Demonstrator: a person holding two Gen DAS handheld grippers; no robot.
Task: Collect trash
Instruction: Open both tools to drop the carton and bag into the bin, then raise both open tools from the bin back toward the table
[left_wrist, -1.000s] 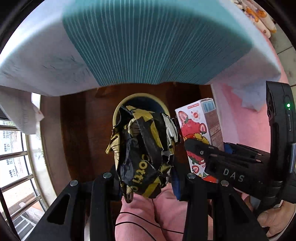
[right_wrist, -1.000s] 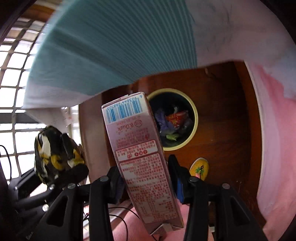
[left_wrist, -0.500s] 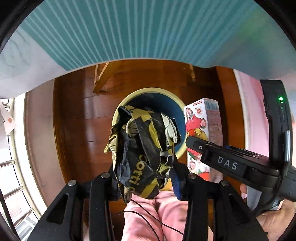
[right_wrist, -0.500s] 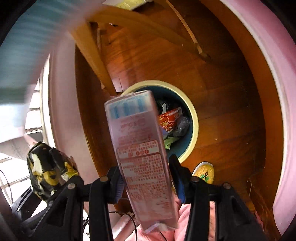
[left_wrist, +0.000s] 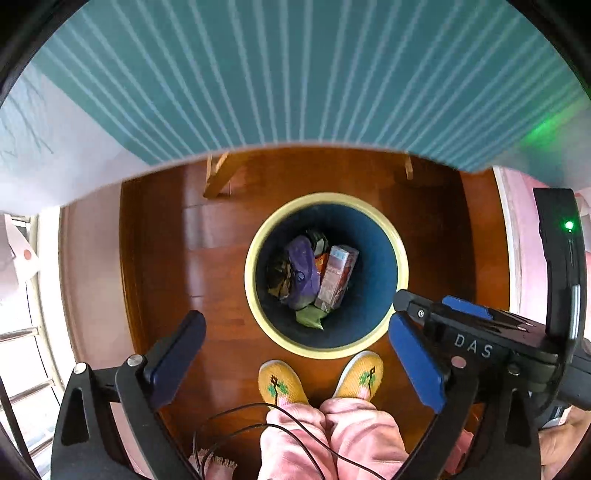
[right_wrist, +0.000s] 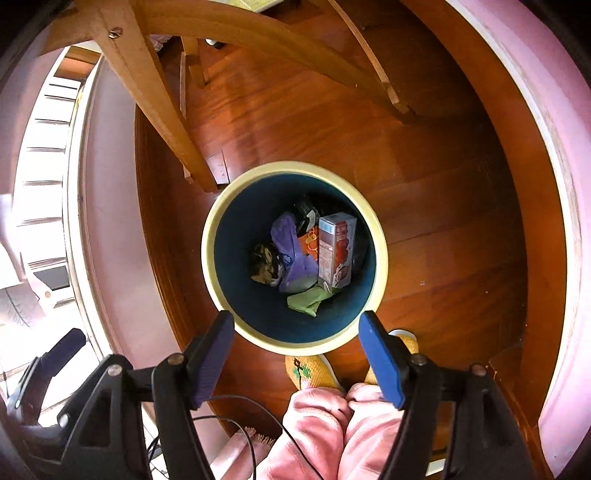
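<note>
A round bin (left_wrist: 255, 295) (right_wrist: 210, 273) with a cream rim and dark blue inside stands on the wooden floor below both grippers. Inside lie a pink drink carton (left_wrist: 336, 280) (right_wrist: 336, 251), a crumpled black and yellow wrapper (left_wrist: 279, 275) (right_wrist: 264, 264), a purple bag (left_wrist: 303, 273) (right_wrist: 293, 254) and a green scrap (right_wrist: 306, 299). My left gripper (left_wrist: 295, 350) is open and empty above the bin's near rim. My right gripper (right_wrist: 297, 350) is open and empty above the bin; its body shows at the right of the left wrist view (left_wrist: 480, 343).
A teal striped tablecloth (left_wrist: 295, 74) hangs over the table edge above the bin. Wooden table legs (right_wrist: 155, 96) stand behind the bin. The person's yellow slippers (left_wrist: 282, 382) and pink trousers (left_wrist: 332, 435) are just in front. A window with bars is at the left.
Both grippers have opened. The black and yellow wrapper left my left gripper and the carton left my right gripper; both now lie in the bin.
</note>
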